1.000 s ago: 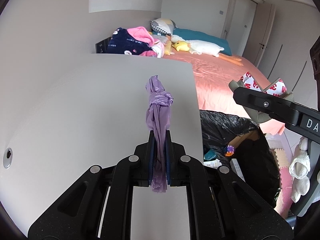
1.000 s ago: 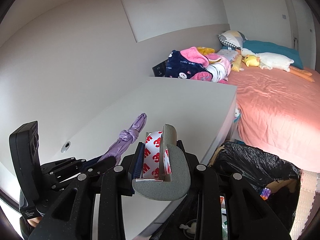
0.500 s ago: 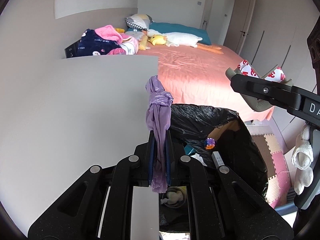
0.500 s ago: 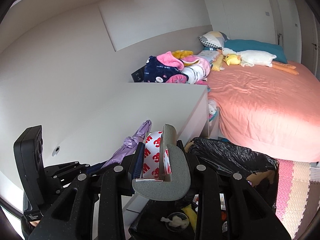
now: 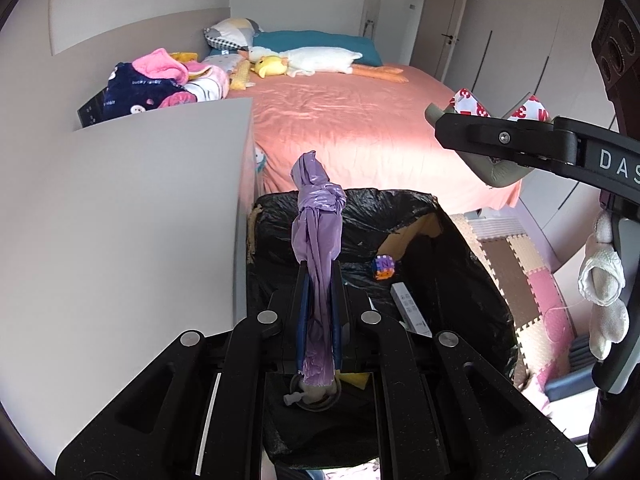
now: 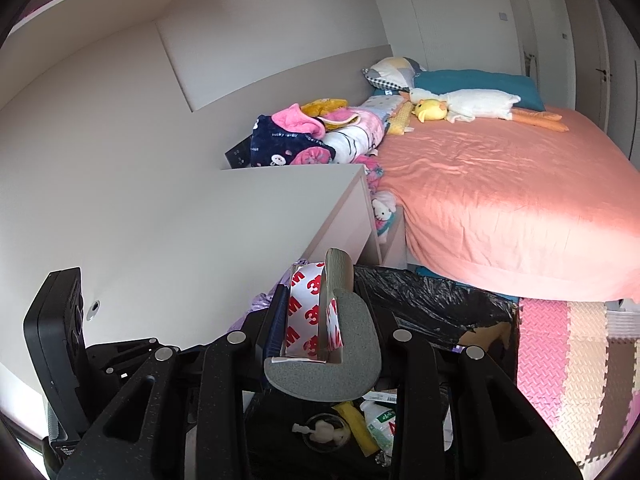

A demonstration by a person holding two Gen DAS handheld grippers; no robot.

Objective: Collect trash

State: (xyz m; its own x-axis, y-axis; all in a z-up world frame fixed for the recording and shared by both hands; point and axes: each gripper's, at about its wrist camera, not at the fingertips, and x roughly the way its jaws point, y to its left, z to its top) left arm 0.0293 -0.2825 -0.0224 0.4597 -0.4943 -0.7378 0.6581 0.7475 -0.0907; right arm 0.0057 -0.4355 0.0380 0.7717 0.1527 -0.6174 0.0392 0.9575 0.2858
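My left gripper [image 5: 319, 276] is shut on a knotted purple plastic bag [image 5: 317, 216] and holds it above the open trash bin lined with a black bag [image 5: 472, 264]. My right gripper [image 6: 320, 280] is shut on a grey foam tape strip with red-and-white 3M backing [image 6: 308, 312], also above the bin [image 6: 432, 300]. The right gripper with its tape shows at the right in the left wrist view [image 5: 496, 136]. The bin holds a colourful cube [image 5: 383, 267], a white remote [image 5: 410, 312] and other trash.
A white desk [image 5: 120, 220] stands left of the bin. A bed with an orange sheet [image 6: 500, 192], plush toys and clothes lies behind. Foam floor mats [image 6: 568, 360] cover the floor to the right. The left gripper's body is at lower left in the right wrist view [image 6: 60, 344].
Both grippers have moved right, off the desk and over the bin, still holding the purple bag and the tape strip. The bin's inside now shows below them.
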